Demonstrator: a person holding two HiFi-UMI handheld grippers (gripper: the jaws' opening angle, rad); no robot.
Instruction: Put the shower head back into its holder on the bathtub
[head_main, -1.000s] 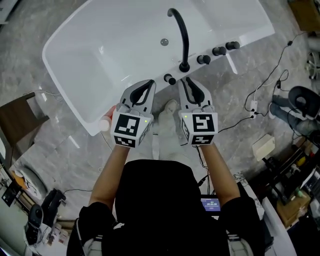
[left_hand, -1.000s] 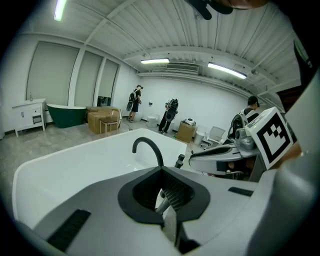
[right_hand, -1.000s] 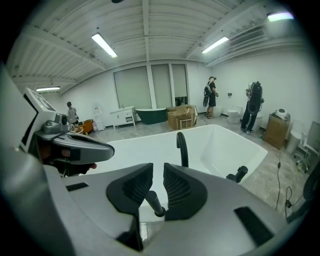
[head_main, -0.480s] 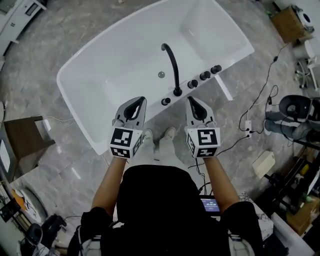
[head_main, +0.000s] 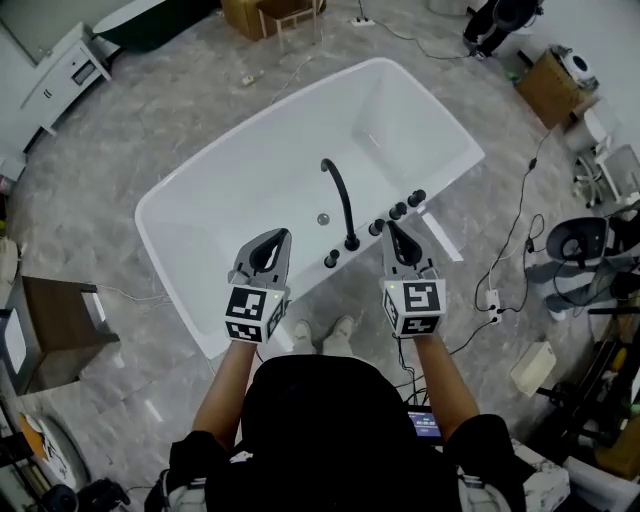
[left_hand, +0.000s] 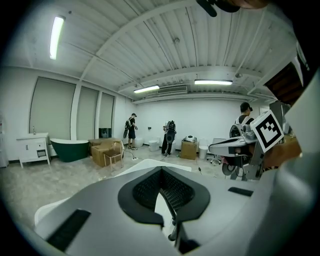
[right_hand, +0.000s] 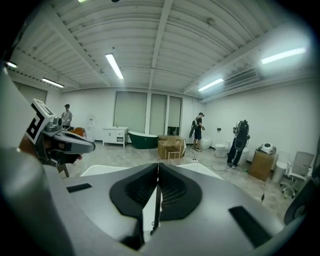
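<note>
Holding both grippers up in front of the body, seen in the head view over the near rim of the white tub (head_main: 250, 190). Placing the left gripper (head_main: 281, 236) at 9 o'clock from the base of the black spout (head_main: 340, 205) and the right gripper (head_main: 391, 228) at 3 o'clock from it, well apart from each other. Gripping nothing with either one: left jaws closed tip to tip, right jaws closed as well, with only the tub and spout visible through the gaps lower down. Finding the shower head (head_main: 331, 260) on the near rim, upright as a small black stub at 8 o'clock from the spout base, touched by no gripper; too small to tell how it sits in its holder. Counting three black knobs (head_main: 397, 212) in a row on the same rim, at 2 o'clock from the spout base. Noting a dark green tub (left_hand: 70, 149) and standing people (left_hand: 131, 131) far behind on the grey floor (head_main: 150, 100).
</note>
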